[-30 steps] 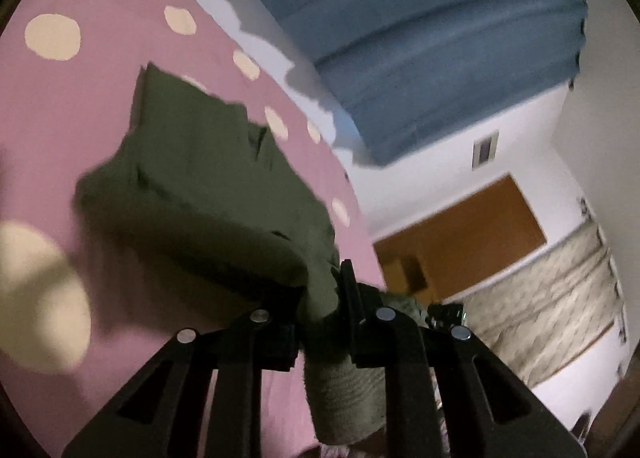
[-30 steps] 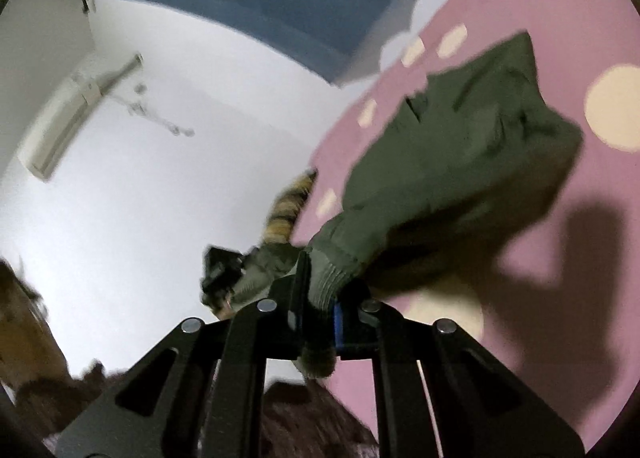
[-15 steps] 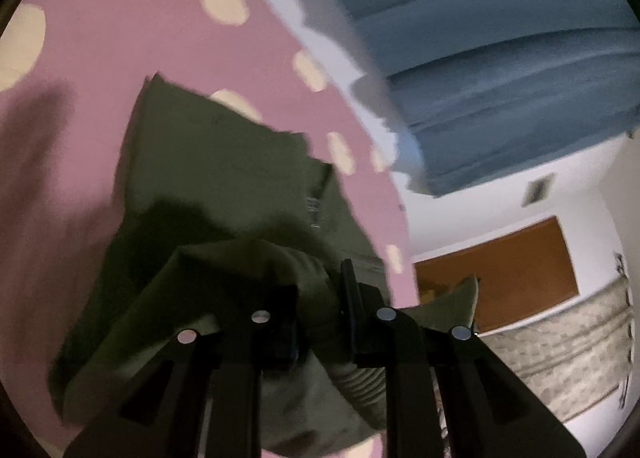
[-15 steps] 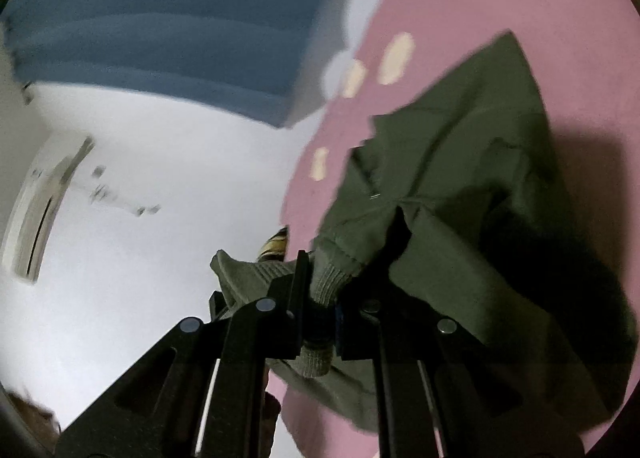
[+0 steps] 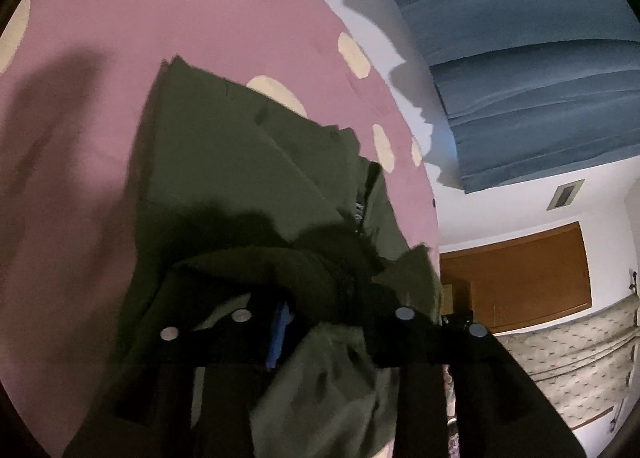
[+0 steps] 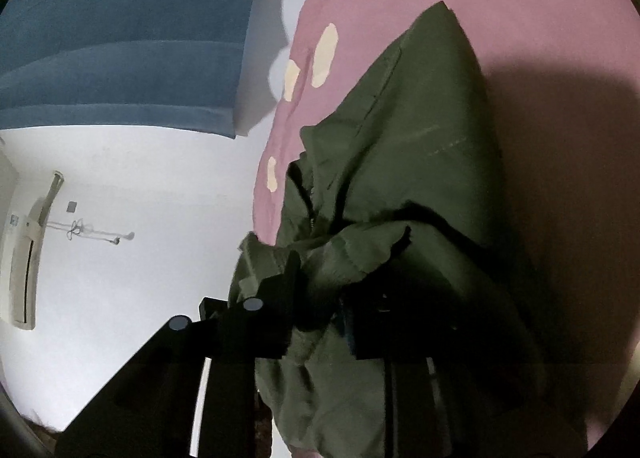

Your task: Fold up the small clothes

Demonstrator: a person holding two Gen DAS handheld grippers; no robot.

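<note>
A small dark olive-green garment [image 5: 224, 178] lies on a pink sheet with cream dots [image 5: 120, 18]. It also shows in the right wrist view [image 6: 420, 146]. Its near edge is doubled over onto the rest of it. My left gripper [image 5: 320, 298] has its jaws spread apart, and the folded cloth edge bunches between and over them. My right gripper [image 6: 320, 298] also has its jaws spread, with cloth draped between them. The fingertips of both are partly hidden by the fabric.
A blue curtain [image 5: 520, 58] hangs behind the bed. It also shows in the right wrist view [image 6: 120, 38]. A white wall with an air conditioner [image 6: 28, 258] is at the left. A brown wooden panel [image 5: 520, 278] and patterned bedding [image 5: 580, 358] are at the right.
Both grippers carried the garment's near edge forward and down over the rest of it. Their jaws, shut on the ribbed edge before, now stand apart.
</note>
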